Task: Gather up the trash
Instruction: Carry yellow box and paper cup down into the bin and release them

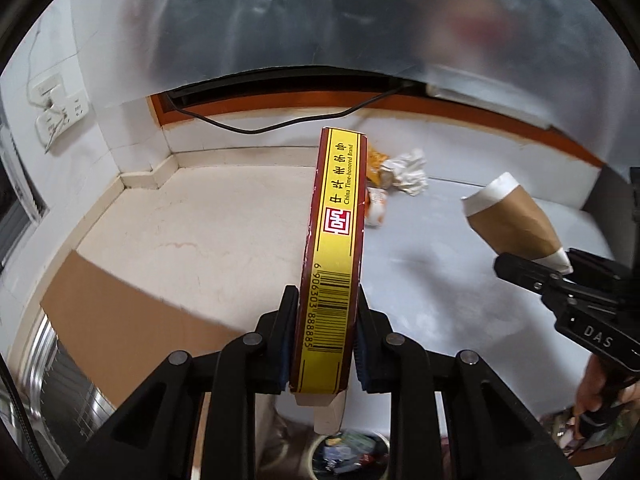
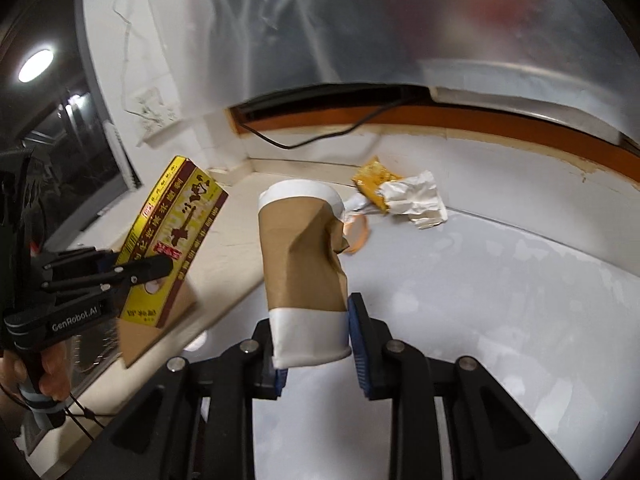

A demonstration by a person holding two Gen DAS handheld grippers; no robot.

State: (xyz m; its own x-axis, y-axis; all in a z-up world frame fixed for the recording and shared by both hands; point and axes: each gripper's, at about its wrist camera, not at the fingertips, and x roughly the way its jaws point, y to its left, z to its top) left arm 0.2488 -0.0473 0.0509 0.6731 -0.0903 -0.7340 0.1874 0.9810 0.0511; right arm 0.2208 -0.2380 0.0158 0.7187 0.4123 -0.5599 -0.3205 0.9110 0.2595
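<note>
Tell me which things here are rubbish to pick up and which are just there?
Rubbish:
- yellow box, held by the left gripper
- paper cup, held by the right gripper
- crumpled paper
- yellow wrapper

Just there:
- black cable
- wall sockets
- cardboard sheet

Flat box [image 1: 336, 256]: from the left wrist only its narrow barcode edge shows; its broad faces stay unseen there.
Paper cup [image 2: 304, 264]: its base end hides one pad of the right tongs [image 2: 316, 354].
Small orange-and-white packet [image 1: 376, 204]: half hidden behind the box, print too small to tell.
Bin [image 1: 348, 456]: cut by the bottom edge; its contents are a blurred jumble.
Upper background: a smeared grey sheet [image 2: 400, 20], with an unreadable reddish blur.
</note>
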